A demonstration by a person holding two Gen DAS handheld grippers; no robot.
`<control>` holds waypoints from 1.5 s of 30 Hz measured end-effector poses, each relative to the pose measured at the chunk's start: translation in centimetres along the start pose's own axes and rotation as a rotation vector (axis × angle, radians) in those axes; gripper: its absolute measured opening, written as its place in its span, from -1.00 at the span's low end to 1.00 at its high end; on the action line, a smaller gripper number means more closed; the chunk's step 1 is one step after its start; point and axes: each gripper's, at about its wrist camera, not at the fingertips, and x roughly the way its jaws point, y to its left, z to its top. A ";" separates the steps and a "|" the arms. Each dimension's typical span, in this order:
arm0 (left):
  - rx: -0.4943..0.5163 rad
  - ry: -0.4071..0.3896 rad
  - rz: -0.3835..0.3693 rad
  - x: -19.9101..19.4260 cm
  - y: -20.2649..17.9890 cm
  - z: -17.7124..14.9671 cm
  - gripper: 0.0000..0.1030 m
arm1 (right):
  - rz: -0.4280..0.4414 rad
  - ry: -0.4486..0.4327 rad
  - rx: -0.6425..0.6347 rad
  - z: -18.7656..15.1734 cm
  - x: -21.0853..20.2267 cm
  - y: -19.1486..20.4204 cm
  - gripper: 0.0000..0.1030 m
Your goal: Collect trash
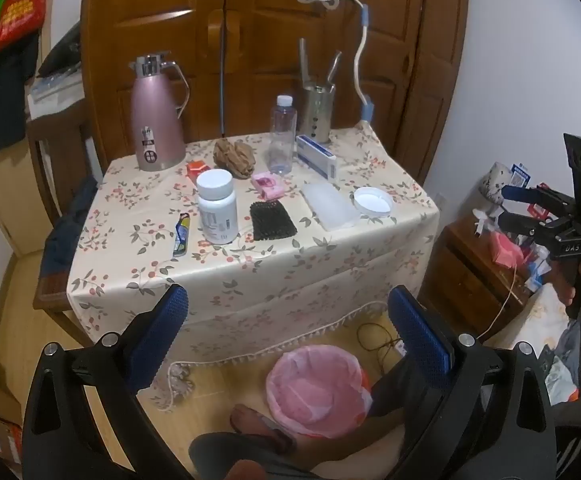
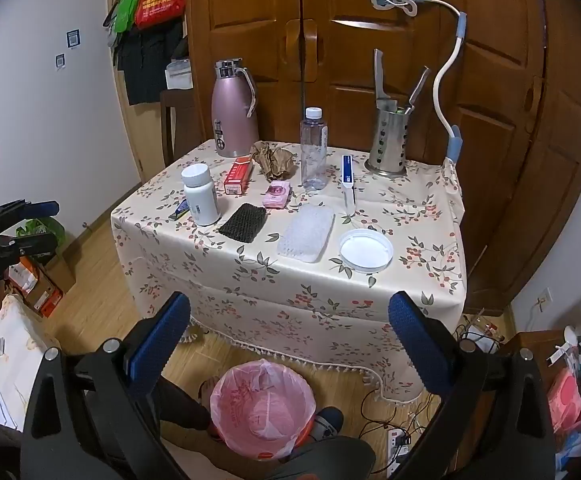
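Note:
A table with a floral cloth [image 1: 250, 276] [image 2: 290, 280] holds crumpled brown paper [image 1: 234, 158] [image 2: 274, 162], an empty clear bottle [image 1: 282, 140] [image 2: 313, 152], a white pill bottle [image 1: 216, 208] [image 2: 200, 196], a pink packet [image 1: 267, 185] [image 2: 277, 194], a small wrapper [image 1: 181, 234] [image 2: 181, 209], a clear plastic tray [image 1: 330, 210] [image 2: 306, 238] and a white lid [image 1: 373, 201] [image 2: 366, 250]. On the floor in front stands a bin with a pink bag [image 1: 318, 388] [image 2: 262, 408]. My left gripper [image 1: 290, 328] and right gripper [image 2: 290, 320] hang open and empty above the bin, short of the table.
At the back stand a pink thermos [image 1: 156, 120] [image 2: 234, 116] and a steel utensil holder [image 1: 319, 116] [image 2: 388, 140]. A black mesh pad [image 1: 272, 220], a red box [image 2: 237, 178] and a blue-white box [image 1: 317, 156] lie among the items. Cables [image 2: 390, 408] trail beside the bin. A person's feet rest by it.

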 end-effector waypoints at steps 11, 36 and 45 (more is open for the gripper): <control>0.000 0.002 0.002 0.0 0.0 0.0 0.89 | -0.006 -0.002 -0.003 0.2 0.0 -0.1 0.91; 0.004 0.007 0.006 0.3 0.2 -0.1 0.89 | -0.001 0.002 -0.001 0.2 0.4 -0.4 0.91; 0.004 0.009 0.007 0.4 0.2 0.1 0.89 | 0.001 0.004 -0.001 0.1 0.6 -0.5 0.90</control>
